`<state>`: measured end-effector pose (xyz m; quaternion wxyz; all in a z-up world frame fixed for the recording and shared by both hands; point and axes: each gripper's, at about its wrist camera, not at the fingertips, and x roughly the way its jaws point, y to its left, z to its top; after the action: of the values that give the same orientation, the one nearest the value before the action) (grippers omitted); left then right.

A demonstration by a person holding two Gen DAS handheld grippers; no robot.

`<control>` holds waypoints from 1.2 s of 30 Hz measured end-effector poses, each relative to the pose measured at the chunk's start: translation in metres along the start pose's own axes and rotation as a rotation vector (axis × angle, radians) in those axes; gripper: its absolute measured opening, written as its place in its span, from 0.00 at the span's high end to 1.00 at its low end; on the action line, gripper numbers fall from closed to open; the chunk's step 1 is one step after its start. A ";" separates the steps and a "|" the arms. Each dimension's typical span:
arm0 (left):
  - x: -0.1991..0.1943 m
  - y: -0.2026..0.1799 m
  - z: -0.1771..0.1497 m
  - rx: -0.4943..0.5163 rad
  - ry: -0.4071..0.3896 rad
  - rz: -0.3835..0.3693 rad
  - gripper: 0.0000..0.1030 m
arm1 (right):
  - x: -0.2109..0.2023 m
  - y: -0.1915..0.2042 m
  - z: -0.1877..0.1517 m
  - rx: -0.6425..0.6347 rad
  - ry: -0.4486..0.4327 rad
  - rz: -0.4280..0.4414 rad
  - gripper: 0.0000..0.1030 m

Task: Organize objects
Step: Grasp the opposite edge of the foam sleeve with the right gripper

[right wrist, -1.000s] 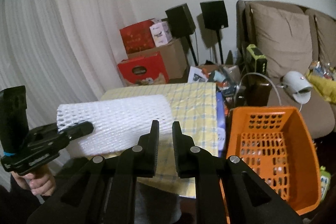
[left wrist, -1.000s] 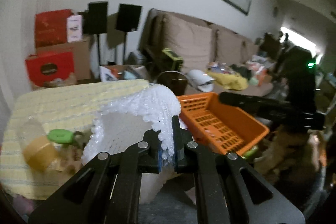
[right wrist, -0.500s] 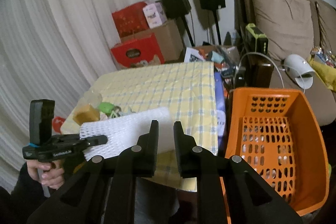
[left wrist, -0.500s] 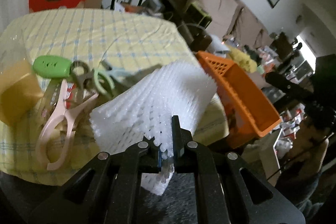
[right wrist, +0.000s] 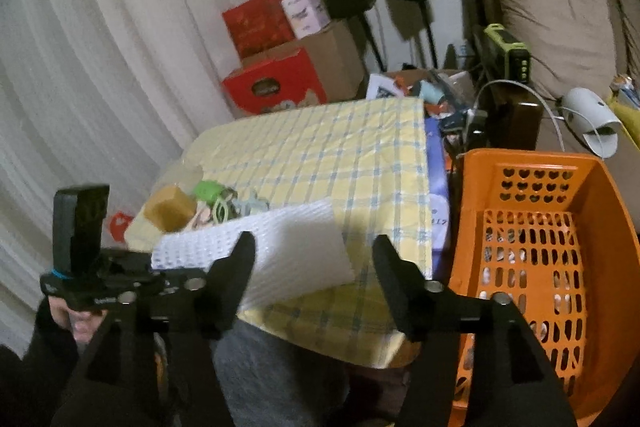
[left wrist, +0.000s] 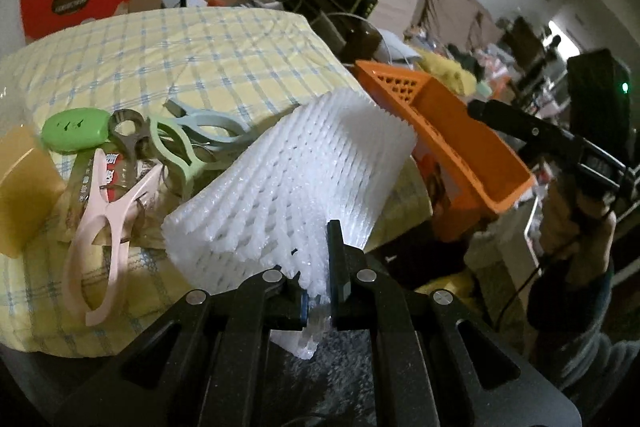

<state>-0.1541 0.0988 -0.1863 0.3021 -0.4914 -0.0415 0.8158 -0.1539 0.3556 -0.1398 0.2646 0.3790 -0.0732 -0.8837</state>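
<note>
orange basket [right wrist: 592,227]: bare inside | foam net [left wrist: 296,187]: outside, on table [left wrist: 200,39]

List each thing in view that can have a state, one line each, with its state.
left gripper: shut on the white foam net.
white foam net: held by one edge, over the table's near edge.
right gripper: jaws opening, nothing between them.
orange basket: upright beside the table, looks empty.
pink scissors: lying closed on the yellow checked cloth.

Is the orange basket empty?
Empty as far as visible: the right wrist view shows the orange basket's slotted bottom bare; its nearest corner is hidden behind a gripper finger.
</note>
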 end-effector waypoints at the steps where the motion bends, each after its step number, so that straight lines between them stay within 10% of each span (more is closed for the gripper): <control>1: 0.000 -0.002 -0.001 0.011 0.005 0.002 0.94 | 0.003 0.002 -0.001 -0.014 0.007 0.003 0.30; 16: -0.023 -0.012 -0.011 0.128 0.013 -0.028 0.94 | 0.067 0.021 -0.036 -0.105 0.144 0.074 0.19; 24: -0.030 0.010 -0.010 0.063 -0.009 -0.002 0.94 | 0.063 0.018 -0.043 -0.019 0.173 0.468 0.25; 36: -0.029 -0.002 -0.009 0.116 -0.008 -0.029 0.94 | 0.057 0.057 -0.049 -0.229 0.182 0.451 0.30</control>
<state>-0.1359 0.0828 -0.1676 0.3418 -0.4690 -0.0027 0.8143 -0.1285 0.2807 -0.1909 0.5013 0.3987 -0.0310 -0.7673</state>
